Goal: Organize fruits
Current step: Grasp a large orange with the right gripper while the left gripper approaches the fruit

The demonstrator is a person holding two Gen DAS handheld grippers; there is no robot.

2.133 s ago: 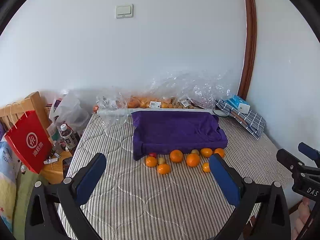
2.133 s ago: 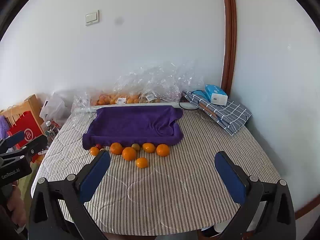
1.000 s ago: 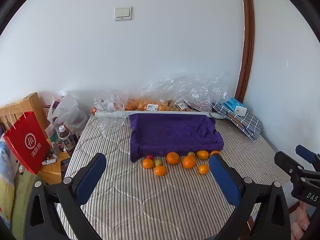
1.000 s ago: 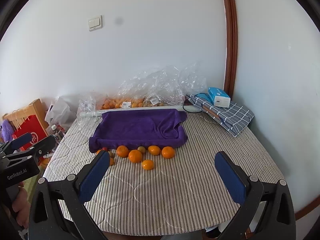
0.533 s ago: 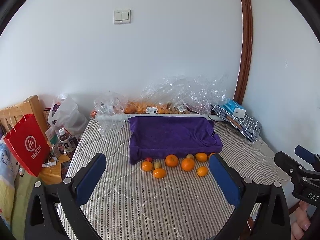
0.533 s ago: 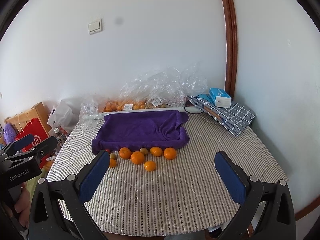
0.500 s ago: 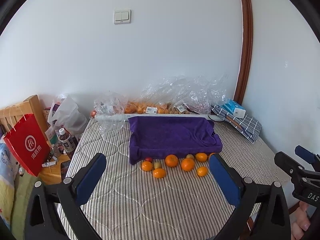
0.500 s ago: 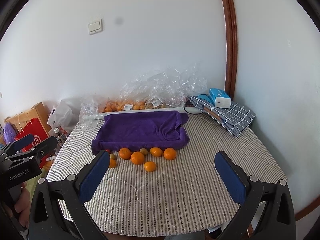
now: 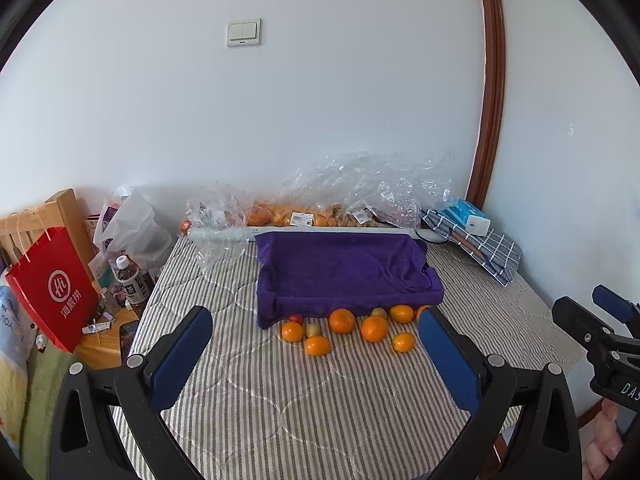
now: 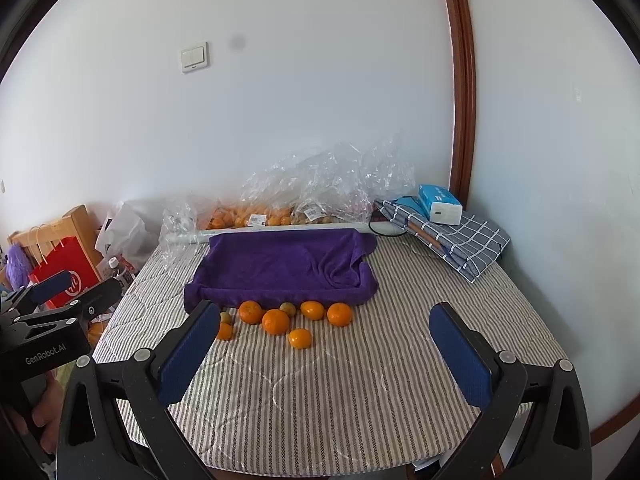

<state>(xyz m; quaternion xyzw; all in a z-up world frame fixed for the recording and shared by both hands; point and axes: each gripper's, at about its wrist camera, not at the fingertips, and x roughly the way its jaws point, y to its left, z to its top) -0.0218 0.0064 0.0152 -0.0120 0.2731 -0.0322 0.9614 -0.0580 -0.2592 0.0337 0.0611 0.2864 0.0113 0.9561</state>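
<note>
Several oranges (image 9: 342,321) (image 10: 275,321) lie loose on the striped table cover, just in front of a tray draped in purple cloth (image 9: 340,272) (image 10: 288,268). Among them sit a small red fruit (image 9: 295,317) and two small greenish fruits (image 9: 313,329) (image 10: 287,309). My left gripper (image 9: 316,360) is open, held back from the fruit with nothing between its blue pads. My right gripper (image 10: 324,352) is open too, empty, hovering short of the fruit row. Each gripper shows at the edge of the other's view.
Clear plastic bags holding more oranges (image 9: 288,214) (image 10: 248,216) lie along the wall behind the tray. A checked cloth with a tissue box (image 10: 440,204) fills the back right corner. A red paper bag (image 9: 52,288), bottles and a wooden chair stand left of the table.
Both grippers have pulled back and risen a little, so the tray and fruit look smaller and lower. Nothing on the table has moved. Both stay open.
</note>
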